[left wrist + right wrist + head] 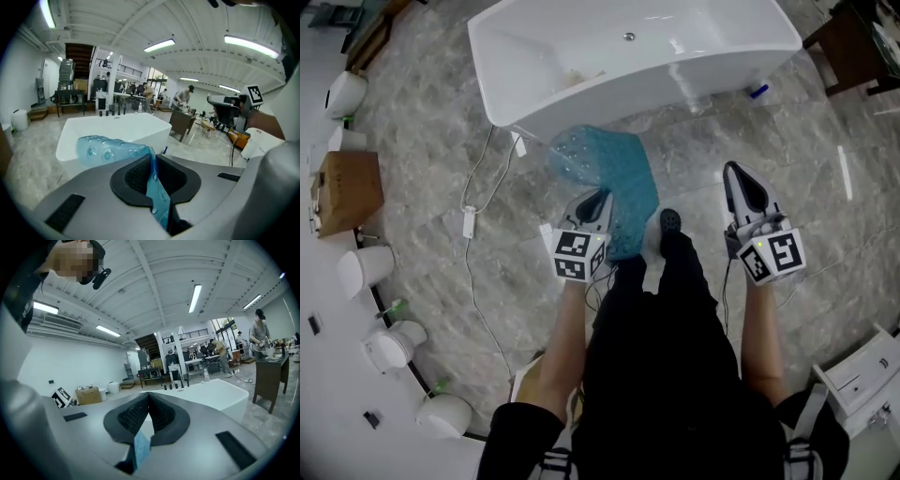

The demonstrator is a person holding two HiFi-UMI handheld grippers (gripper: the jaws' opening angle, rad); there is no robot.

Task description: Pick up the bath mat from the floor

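Left gripper (598, 202) (152, 159): jaws pressed together on one edge of the translucent teal rubber bath mat with raised suction bumps (609, 169) (110, 150). In the left gripper view a strip of the mat runs down between the dark ribbed pads (136, 174). The rest rises past the jaw tips and folds over to the left, in front of the tub wall. In the head view the mat spreads from this gripper away from the person toward the tub foot, bulged rather than flat. Whether its far end touches the floor cannot be told.

Right gripper (739, 183) (148, 397): jaws closed tip to tip, held well apart from the mat, on the person's right. A small pale blue patch (141, 447) shows in the gap near the jaw base; what it is cannot be told.

Surroundings:
- Person's black shoe (670, 221) sits just beside the mat's near right edge.
- Grey marbled tile floor (441, 122) lies under everything.
- White rectangular bathtub (628, 56) (117, 129) (220, 394) stands just beyond the mat.
- Thin white cable (473, 220) trails over the floor left of the mat.
- Brown cardboard box (347, 192) sits at far left.
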